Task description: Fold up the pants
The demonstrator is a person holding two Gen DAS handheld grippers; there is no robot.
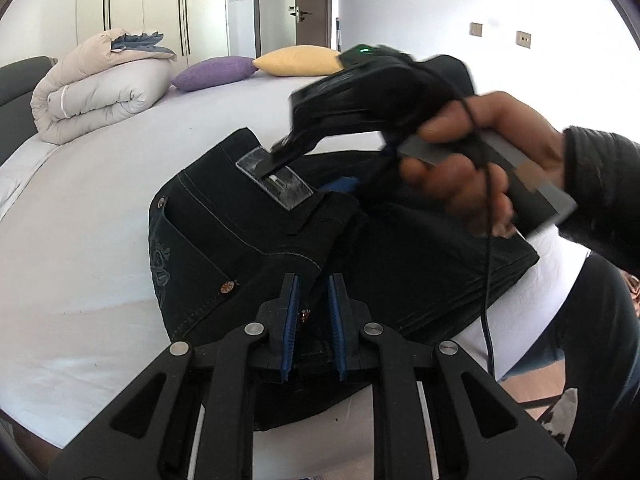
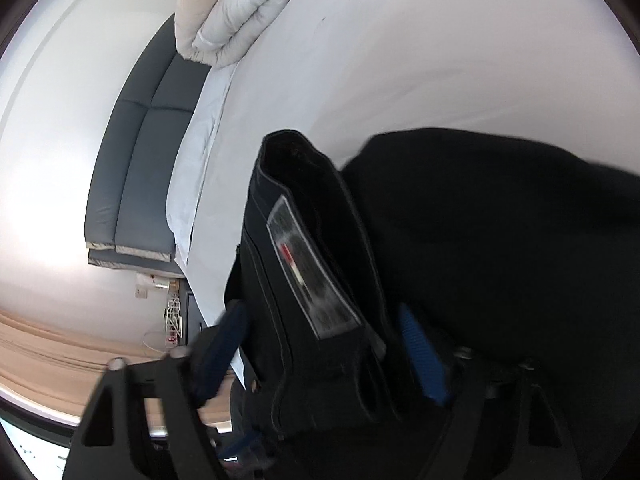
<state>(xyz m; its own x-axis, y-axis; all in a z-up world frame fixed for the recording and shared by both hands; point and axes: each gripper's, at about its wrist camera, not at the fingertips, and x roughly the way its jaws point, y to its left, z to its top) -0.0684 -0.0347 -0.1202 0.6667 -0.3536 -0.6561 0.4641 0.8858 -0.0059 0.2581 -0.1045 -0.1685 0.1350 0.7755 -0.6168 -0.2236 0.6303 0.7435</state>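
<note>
— Where were the pants (image 1: 256, 240)?
— Folded on the bed (image 1: 100, 200). My left tongs (image 1: 314, 312) pinched the waist shut; my right tongs (image 2: 320, 352) straddled it, half-open.
— Advice?
— I judged: grip squarely first.

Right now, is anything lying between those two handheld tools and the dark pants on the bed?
Nothing visible does. The left tool is shut on a fold of the black pants. The right tool straddles the waistband near the patch, its blue pads on either side. Only bare white sheet surrounds the pants.
</note>
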